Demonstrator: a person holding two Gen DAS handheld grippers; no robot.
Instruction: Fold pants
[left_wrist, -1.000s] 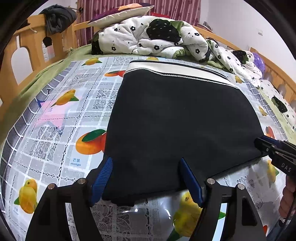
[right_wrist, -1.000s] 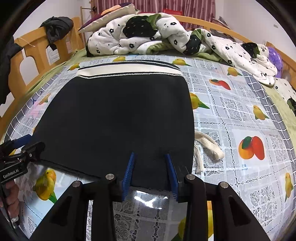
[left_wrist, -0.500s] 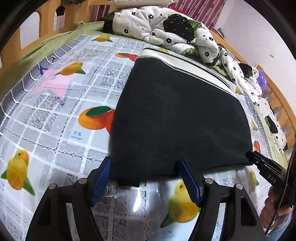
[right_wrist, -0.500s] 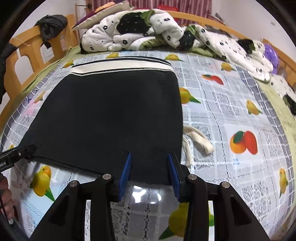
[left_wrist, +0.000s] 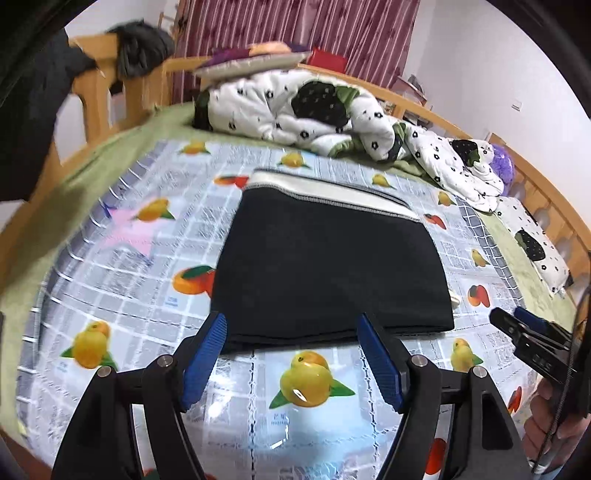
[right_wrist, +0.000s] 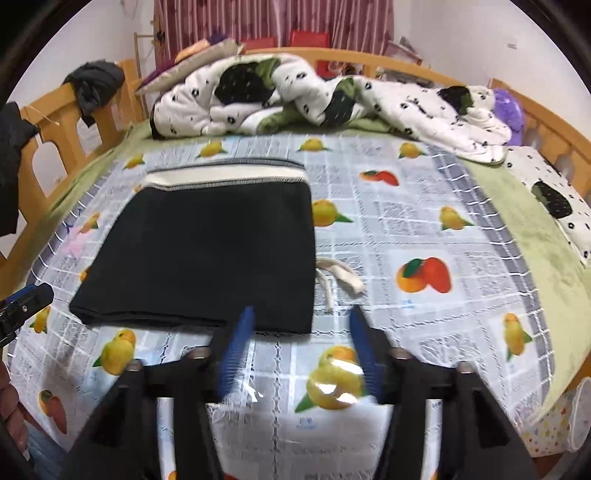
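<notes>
Lying flat | black pants (left_wrist: 328, 266) folded rectangular | cream waistband (left_wrist: 332, 192) far

Drawstring (right_wrist: 338, 278) partly under pants (right_wrist: 207, 251)

A fruit-printed plastic cover (right_wrist: 424, 229) spreads across a wooden-framed bed (right_wrist: 546, 122). At the far side, a rumpled white quilt with black flowers (right_wrist: 295, 99) lies heaped before maroon curtains (left_wrist: 295, 33). Dark clothing (right_wrist: 96, 85) hangs over the far-left bedpost; a purple plush item (right_wrist: 511, 110) sits far right.
</notes>
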